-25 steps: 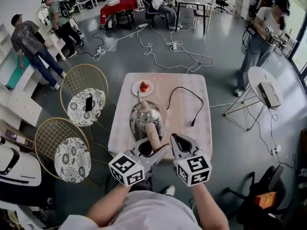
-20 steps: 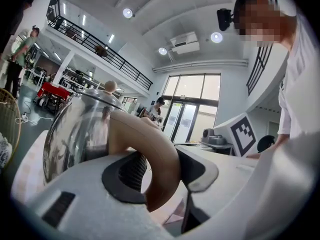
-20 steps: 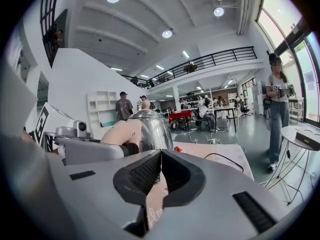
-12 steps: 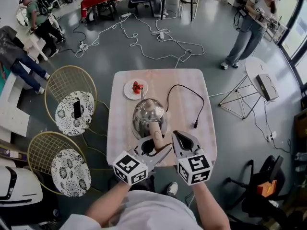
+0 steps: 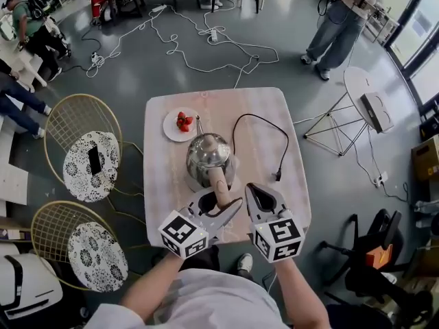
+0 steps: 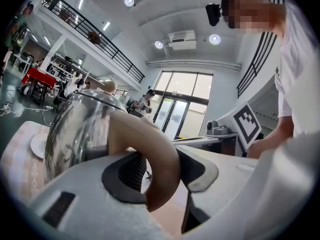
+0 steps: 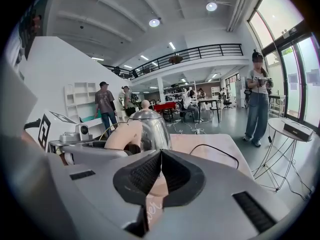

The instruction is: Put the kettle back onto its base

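A shiny steel kettle [image 5: 208, 157] with a tan handle [image 5: 220, 194] is over the middle of the pale table [image 5: 164, 190]. Whatever lies under it is hidden, so I cannot tell whether it rests on a base. My left gripper [image 5: 221, 208] is shut on the handle [image 6: 155, 154], with the kettle body [image 6: 80, 129] just ahead of the jaws. My right gripper [image 5: 256, 195] hovers just right of the handle, shut and holding nothing; its pads meet [image 7: 161, 176]. The kettle [image 7: 150, 126] shows ahead and to its left.
A plate of strawberries [image 5: 180, 123] sits at the table's far left. A black power cable [image 5: 264, 132] loops across the right half to a plug [image 5: 277, 177]. Two wire chairs [image 5: 82, 160] stand at the left, a round side table [image 5: 370, 101] at the right. People stand beyond.
The kettle now looks smaller against the table, so it has sunk toward the top with my left gripper still on its handle. The head view has shifted; the right gripper keeps its place.
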`<state>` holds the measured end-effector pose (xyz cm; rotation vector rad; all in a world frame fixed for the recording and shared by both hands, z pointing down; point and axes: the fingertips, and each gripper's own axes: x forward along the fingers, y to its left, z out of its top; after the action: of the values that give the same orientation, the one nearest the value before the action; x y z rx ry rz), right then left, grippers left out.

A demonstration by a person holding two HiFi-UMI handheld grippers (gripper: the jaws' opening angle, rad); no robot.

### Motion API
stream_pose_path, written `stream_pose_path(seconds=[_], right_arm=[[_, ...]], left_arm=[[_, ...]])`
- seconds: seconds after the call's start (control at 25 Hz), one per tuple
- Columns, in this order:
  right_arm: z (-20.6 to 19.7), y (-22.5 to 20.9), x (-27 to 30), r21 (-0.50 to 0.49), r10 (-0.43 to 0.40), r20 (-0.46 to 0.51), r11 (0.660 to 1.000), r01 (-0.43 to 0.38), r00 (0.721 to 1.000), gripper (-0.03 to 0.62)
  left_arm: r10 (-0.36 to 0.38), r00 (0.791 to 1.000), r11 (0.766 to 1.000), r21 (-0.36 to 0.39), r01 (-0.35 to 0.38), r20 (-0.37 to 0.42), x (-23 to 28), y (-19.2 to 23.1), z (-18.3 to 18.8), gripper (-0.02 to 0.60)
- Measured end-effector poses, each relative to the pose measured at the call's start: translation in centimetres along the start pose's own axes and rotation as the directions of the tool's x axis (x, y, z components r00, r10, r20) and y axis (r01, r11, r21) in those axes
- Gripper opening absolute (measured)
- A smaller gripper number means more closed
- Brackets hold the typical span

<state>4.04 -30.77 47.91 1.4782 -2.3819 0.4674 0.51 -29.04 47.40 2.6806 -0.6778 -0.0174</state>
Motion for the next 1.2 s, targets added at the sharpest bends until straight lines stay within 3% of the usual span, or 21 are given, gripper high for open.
stream_pose_path(seconds=[0.84, 1.2], right_arm=[[-1.7, -2.1, 4.2, 0.034, -0.04, -0.078, 0.999, 0.043, 0.996, 0.005], [-2.1, -2.7, 4.3, 0.039, -0.033, -0.087, 0.999, 0.037, 0.996, 0.005]], left_arm=[[-0.061, 0.997, 0.998, 0.031, 0.062, -0.041, 2.2, 2.4, -3.2, 0.178], [-0.035, 0.997, 0.997, 0.066, 0.039, -0.069, 2.4, 2.6, -5.1, 0.178]])
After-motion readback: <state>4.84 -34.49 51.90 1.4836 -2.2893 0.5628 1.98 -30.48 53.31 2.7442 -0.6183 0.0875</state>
